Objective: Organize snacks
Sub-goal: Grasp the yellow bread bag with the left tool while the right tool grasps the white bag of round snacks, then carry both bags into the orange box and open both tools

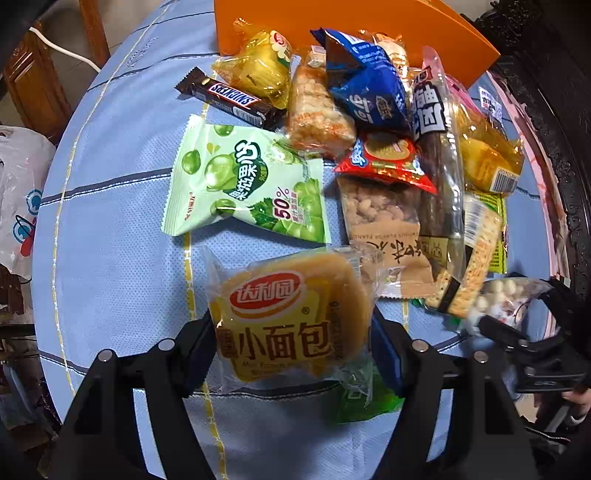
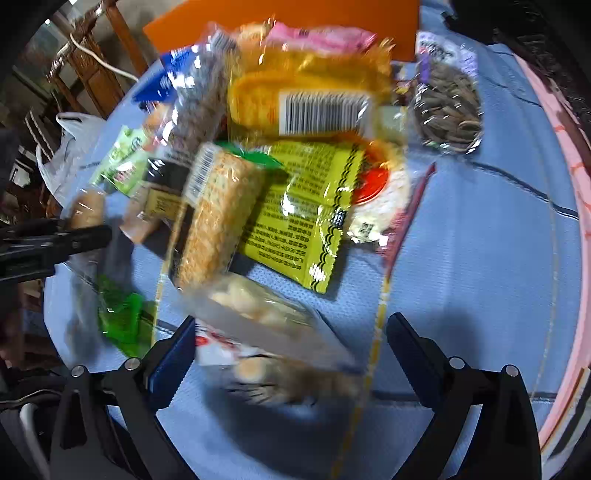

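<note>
Many snack packs lie on a blue tablecloth (image 1: 110,229). My left gripper (image 1: 291,343) is shut on a yellow small-bread pack (image 1: 288,317), its fingers pressing both sides. A green grape candy bag (image 1: 247,184), a Snickers bar (image 1: 229,99) and a peanut bag (image 1: 384,229) lie beyond. My right gripper (image 2: 291,354) is open around a clear bag of pale round snacks (image 2: 266,332), blurred; it shows in the left wrist view (image 1: 498,325) at the right. A cracker pack (image 2: 218,218) and a yellow-green pack (image 2: 303,206) lie just ahead.
An orange box (image 1: 332,18) stands at the far edge behind the pile. A sunflower seed bag (image 2: 447,99) lies far right. A pink rim (image 2: 576,184) borders the table's right side. A white plastic bag (image 1: 18,192) and wooden furniture are off the left.
</note>
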`<control>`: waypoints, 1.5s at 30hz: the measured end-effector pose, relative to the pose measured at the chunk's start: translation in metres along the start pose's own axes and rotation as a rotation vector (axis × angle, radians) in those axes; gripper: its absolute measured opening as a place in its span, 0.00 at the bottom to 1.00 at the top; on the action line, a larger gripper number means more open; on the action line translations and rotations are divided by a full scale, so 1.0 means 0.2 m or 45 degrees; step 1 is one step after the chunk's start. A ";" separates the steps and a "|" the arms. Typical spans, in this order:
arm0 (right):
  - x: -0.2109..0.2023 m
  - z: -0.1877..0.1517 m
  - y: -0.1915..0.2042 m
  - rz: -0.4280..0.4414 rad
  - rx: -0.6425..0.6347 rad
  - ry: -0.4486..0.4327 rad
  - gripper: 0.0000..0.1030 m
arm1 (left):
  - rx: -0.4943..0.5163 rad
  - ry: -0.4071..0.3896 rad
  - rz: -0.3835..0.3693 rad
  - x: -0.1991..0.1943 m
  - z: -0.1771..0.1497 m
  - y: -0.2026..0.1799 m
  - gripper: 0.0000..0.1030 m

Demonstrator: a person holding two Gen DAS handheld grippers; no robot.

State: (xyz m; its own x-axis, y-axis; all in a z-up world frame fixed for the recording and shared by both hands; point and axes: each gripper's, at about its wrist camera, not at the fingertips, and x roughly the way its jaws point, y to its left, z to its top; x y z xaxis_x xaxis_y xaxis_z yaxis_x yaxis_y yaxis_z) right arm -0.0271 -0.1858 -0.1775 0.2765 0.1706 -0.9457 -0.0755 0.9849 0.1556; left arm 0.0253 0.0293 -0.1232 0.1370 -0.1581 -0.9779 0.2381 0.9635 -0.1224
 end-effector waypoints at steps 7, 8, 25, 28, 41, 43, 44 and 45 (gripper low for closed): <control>-0.14 0.00 0.04 0.048 -0.083 -0.075 0.41 | -0.037 -0.024 0.002 0.03 0.04 0.00 0.69; -0.18 0.00 0.03 0.057 -0.079 -0.087 0.41 | -0.037 -0.038 -0.003 0.02 0.04 0.01 0.68; -0.69 0.37 -0.22 0.053 0.158 -0.535 0.41 | -0.031 -0.416 -0.085 -0.46 0.49 -0.09 0.68; -0.71 0.55 -0.23 0.093 0.206 -0.614 0.41 | -0.034 -0.435 -0.080 -0.49 0.68 -0.15 0.68; -0.45 1.30 -0.34 -0.042 0.299 -0.579 0.41 | -0.023 -0.358 0.110 -0.28 1.42 -0.33 0.69; -0.39 1.32 -0.33 -0.070 0.299 -0.548 0.42 | -0.021 -0.347 0.139 -0.21 1.44 -0.34 0.70; -0.36 1.32 -0.33 -0.079 0.292 -0.539 0.44 | -0.014 -0.350 0.161 -0.18 1.44 -0.35 0.70; -0.35 1.33 -0.33 -0.088 0.290 -0.539 0.45 | -0.010 -0.366 0.174 -0.18 1.43 -0.36 0.72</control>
State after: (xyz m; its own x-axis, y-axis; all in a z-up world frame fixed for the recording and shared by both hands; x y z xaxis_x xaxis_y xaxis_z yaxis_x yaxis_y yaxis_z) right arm 0.2132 -0.2546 -0.0457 0.6425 0.0545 -0.7644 0.1552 0.9675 0.1994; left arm 0.2787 -0.0973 -0.0312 0.4337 -0.0804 -0.8974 0.1917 0.9814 0.0048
